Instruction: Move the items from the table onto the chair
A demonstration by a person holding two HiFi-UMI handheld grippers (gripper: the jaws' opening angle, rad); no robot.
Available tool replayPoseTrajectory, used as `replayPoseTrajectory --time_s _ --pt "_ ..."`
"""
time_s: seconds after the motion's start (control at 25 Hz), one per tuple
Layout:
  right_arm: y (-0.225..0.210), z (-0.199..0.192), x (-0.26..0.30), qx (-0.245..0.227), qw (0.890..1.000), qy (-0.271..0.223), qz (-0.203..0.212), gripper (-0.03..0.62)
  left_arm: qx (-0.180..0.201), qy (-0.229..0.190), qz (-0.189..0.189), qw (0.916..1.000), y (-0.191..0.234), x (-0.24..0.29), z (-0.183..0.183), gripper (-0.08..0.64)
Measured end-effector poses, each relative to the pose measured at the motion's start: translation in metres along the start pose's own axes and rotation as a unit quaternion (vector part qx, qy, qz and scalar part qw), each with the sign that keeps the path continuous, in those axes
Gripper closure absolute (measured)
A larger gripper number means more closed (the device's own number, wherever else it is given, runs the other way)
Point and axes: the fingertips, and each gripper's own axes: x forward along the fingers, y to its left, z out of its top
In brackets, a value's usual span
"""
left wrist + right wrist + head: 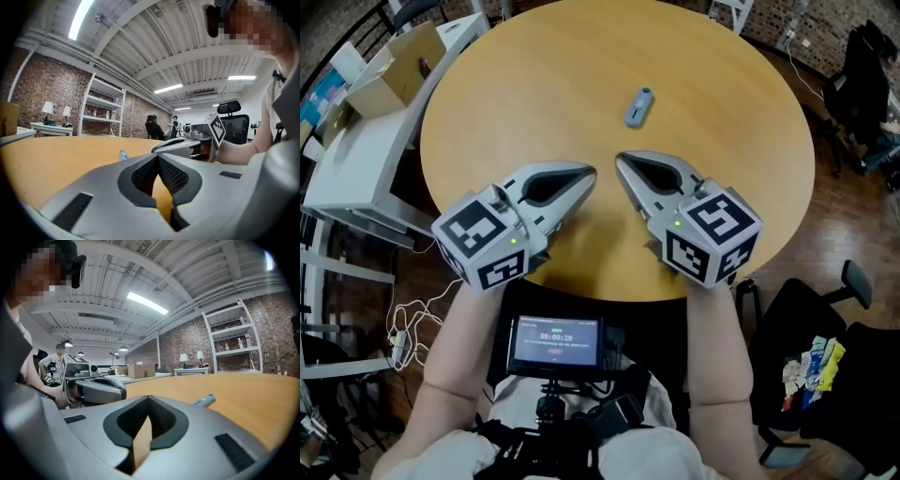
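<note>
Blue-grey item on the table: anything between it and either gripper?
Nothing visible. Only bare table lies between the blue-grey item and the left gripper and right gripper. Both are shut and empty, with their tips angled toward it.

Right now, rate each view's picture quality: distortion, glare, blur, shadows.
Head view: sharp and evenly lit, only faint shadows on the table, room edges bowed. Left gripper view: heavy fisheye, black corners, bright ceiling strip light, the blue item small and soft. Right gripper view: same fisheye, its ceiling light glaring, mosaic patch top left.
</note>
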Motion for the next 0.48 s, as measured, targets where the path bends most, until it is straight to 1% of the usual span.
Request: replayPoseTrajectory --time_s 0.16,0.48 --pt "-0.0047 -0.0024 -0.0004 0.006 1.000 0.004 -0.009 0.589 -0.012 0.022 0.000 0.9997 0.0007 0.0053 -0.0088 0.551" --pt "-0.0065 0.0013 -0.0009 0.004 1.000 0.003 -0.009 0.589 -0.014 0.027 -0.007 0.9995 0.0001 0.0083 -0.0058 0.552"
